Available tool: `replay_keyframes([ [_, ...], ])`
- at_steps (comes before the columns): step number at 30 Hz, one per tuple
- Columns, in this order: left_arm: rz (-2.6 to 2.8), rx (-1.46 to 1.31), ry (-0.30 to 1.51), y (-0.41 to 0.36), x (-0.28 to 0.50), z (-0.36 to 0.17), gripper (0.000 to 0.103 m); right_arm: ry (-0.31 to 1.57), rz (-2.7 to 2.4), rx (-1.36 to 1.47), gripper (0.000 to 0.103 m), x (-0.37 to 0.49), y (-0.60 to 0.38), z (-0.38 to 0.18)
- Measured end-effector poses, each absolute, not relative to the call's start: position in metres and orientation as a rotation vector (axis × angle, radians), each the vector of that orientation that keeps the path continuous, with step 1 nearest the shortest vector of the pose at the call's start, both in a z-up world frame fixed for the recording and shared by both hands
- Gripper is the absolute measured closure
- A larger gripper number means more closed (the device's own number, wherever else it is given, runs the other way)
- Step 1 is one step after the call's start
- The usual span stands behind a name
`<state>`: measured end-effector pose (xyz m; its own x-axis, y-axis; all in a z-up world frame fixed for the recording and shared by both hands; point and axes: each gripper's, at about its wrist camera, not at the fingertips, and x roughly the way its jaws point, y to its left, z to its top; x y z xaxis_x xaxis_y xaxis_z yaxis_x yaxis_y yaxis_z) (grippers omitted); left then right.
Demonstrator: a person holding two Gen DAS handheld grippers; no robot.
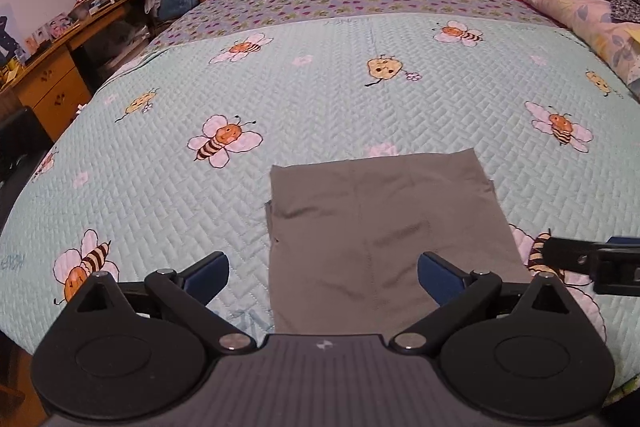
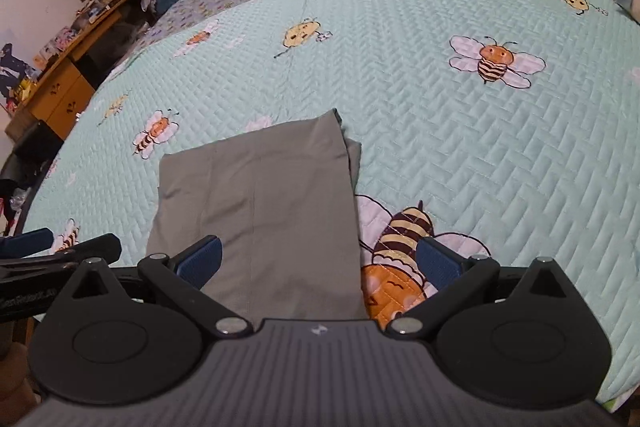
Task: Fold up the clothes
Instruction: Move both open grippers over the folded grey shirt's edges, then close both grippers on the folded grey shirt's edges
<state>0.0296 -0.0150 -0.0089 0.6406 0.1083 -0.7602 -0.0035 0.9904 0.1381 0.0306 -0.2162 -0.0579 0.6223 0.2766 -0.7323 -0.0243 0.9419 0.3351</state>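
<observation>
A grey garment, already folded into a flat, roughly rectangular panel, lies on the bee-print quilt of a bed, near the quilt's closest edge and running lengthwise away from both cameras toward the far side of the bed. The left hand-held gripper sits just short of the garment's near end, its blue pads spread wide and empty, one over bare quilt to the garment's left, the other over the cloth near its right edge. The right hand-held gripper is likewise wide apart and holds nothing; its left pad hangs over the garment's near right portion while its right pad sits over a large printed bee on the quilt just beside the garment's right edge.

Both tools hang low and level, pointed along the garment's long axis, so neither is clearly nearer; the left is more squarely centred on the cloth, the right straddles its right edge. A sliver of lower layer peeks out at the garment's far right corner, suggesting the layers are not quite aligned. The fold appears well along; any further halving would likely mean each tool pinching a near corner and carrying it toward the far end.
</observation>
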Motion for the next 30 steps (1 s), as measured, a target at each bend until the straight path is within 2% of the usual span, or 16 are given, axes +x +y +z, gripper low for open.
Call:
replay_keyframes([
  [8,0.054,0.120,0.894,-0.013,0.034,-0.014,0.001,0.848,0.191,0.260,0.000,0.034,-0.213,-0.051],
  [17,0.033,-0.105,1.018,0.061,0.063,-0.059,0.001,0.980,0.211,0.677,0.000,0.070,-0.269,-0.121],
  [22,0.030,-0.294,1.025,0.111,0.085,-0.090,0.001,1.028,0.224,0.823,0.000,0.094,-0.287,-0.164],
  [30,-0.081,-0.407,1.085,0.136,0.109,-0.136,0.005,0.953,0.384,0.930,0.000,0.109,-0.297,-0.176],
])
